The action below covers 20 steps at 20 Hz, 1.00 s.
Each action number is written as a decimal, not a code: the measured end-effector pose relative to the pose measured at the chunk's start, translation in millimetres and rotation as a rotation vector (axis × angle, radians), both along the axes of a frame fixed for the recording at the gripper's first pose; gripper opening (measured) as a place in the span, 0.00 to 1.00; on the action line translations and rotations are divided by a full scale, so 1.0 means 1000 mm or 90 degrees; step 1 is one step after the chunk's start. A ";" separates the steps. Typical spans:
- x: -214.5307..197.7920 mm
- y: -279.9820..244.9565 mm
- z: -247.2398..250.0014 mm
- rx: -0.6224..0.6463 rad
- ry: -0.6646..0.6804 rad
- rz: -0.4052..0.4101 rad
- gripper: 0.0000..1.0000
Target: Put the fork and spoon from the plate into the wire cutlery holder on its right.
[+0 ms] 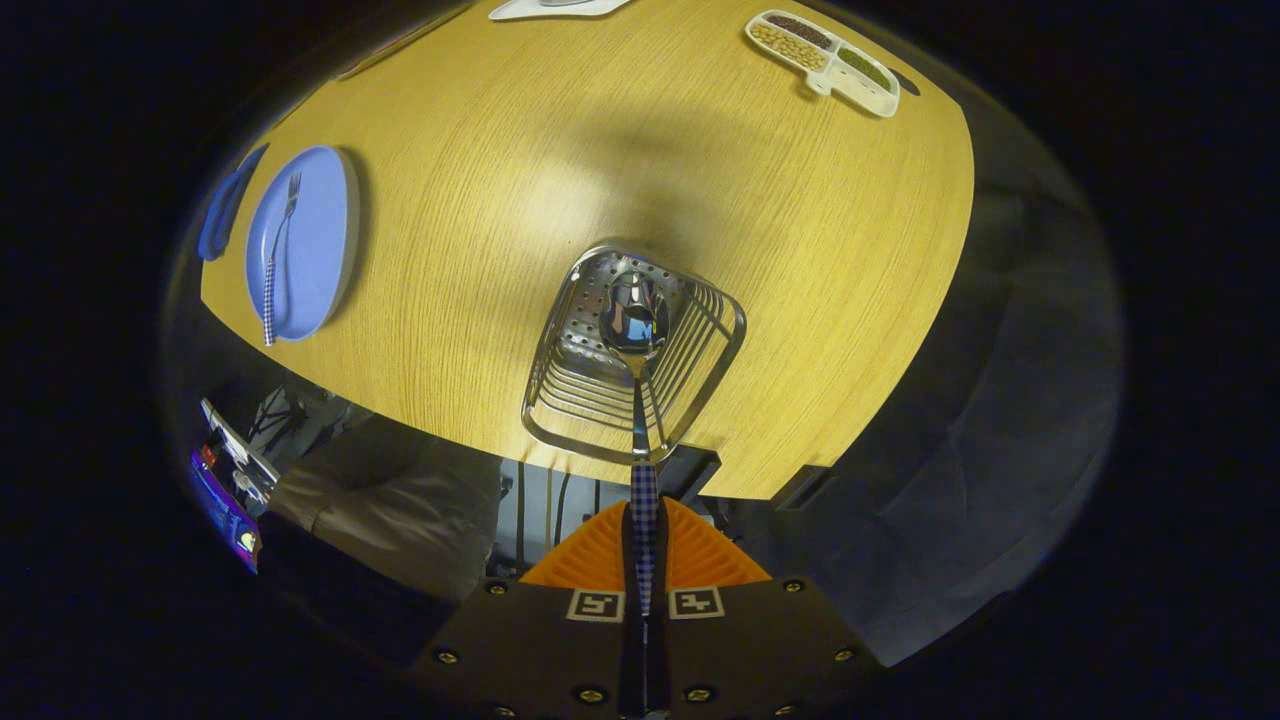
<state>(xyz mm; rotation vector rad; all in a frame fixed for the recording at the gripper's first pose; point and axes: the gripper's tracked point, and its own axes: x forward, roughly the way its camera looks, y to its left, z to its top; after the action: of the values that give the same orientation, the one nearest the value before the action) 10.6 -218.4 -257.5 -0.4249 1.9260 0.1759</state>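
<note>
Ribbed orange gripper (645,545) pinches the spoon (636,330) by its checkered handle, shiny bowl over the wire cutlery holder (700,380). Fork (280,255) lies on the blue plate (320,240), far left.

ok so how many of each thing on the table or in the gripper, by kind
plates: 1, blue plate
forks: 1, fork on the plate
spoons: 1, spoon held in the gripper, bowl over the wire cutlery holder
holders: 1
divided trays: 1, divided tray
total: 5
</note>
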 end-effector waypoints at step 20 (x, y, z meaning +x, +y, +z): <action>0.001 0.039 0.060 0.052 -0.125 -0.016 0.96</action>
<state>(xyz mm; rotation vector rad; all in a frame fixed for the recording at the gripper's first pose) 11.8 -179.4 -197.5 -0.3501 1.7242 0.1877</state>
